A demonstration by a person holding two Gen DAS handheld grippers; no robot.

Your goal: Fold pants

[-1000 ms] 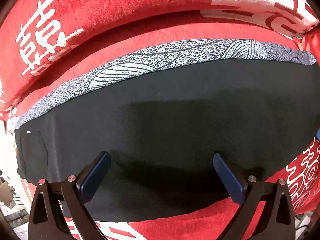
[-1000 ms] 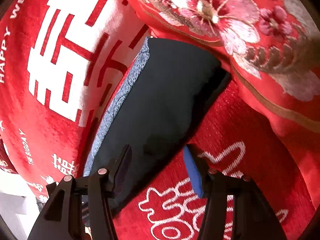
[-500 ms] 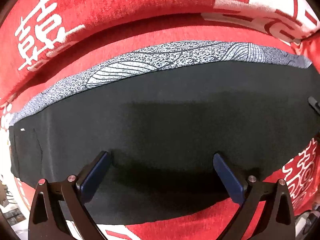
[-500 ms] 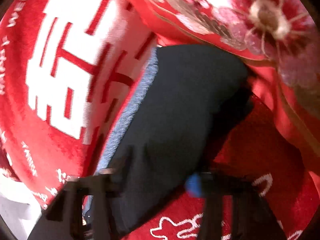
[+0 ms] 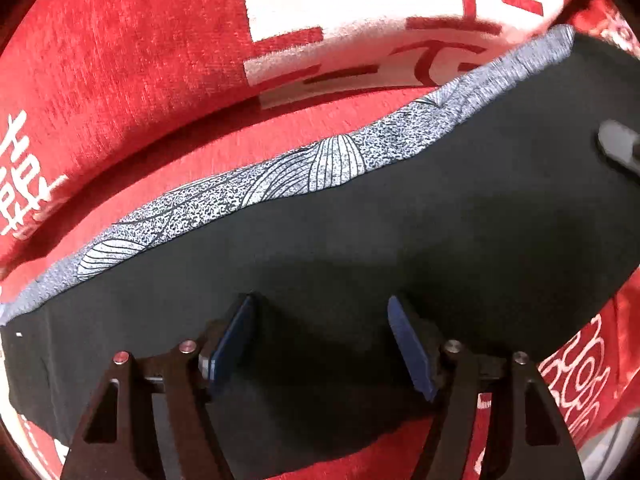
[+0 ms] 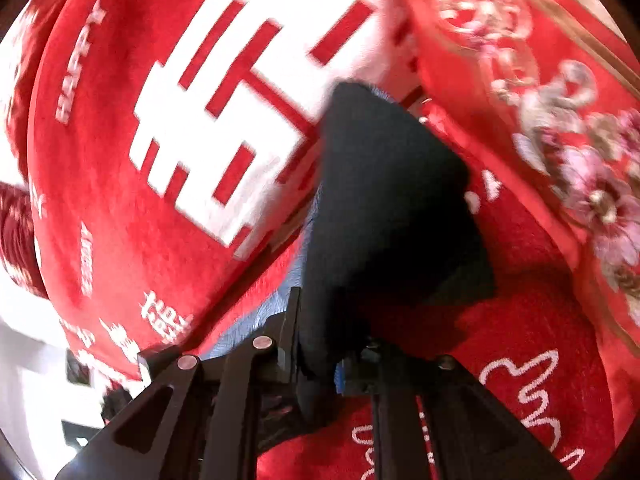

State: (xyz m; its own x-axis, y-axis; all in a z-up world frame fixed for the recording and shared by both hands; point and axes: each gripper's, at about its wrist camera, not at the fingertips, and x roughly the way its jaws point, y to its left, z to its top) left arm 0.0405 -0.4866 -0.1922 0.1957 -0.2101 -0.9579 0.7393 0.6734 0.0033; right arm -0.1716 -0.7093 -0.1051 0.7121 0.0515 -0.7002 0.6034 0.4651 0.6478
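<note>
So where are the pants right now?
The black pants lie along the red blanket; the right gripper pinches one end, and the left gripper hovers over their near edge.

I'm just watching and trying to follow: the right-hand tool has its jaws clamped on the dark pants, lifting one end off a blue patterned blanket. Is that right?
Not quite: the blanket is red with white characters, not blue. The right wrist view shows it, with the right gripper clamped on an end of the black pants, which have a grey leaf-print band. Its jaws have just been closing on the cloth.
</note>
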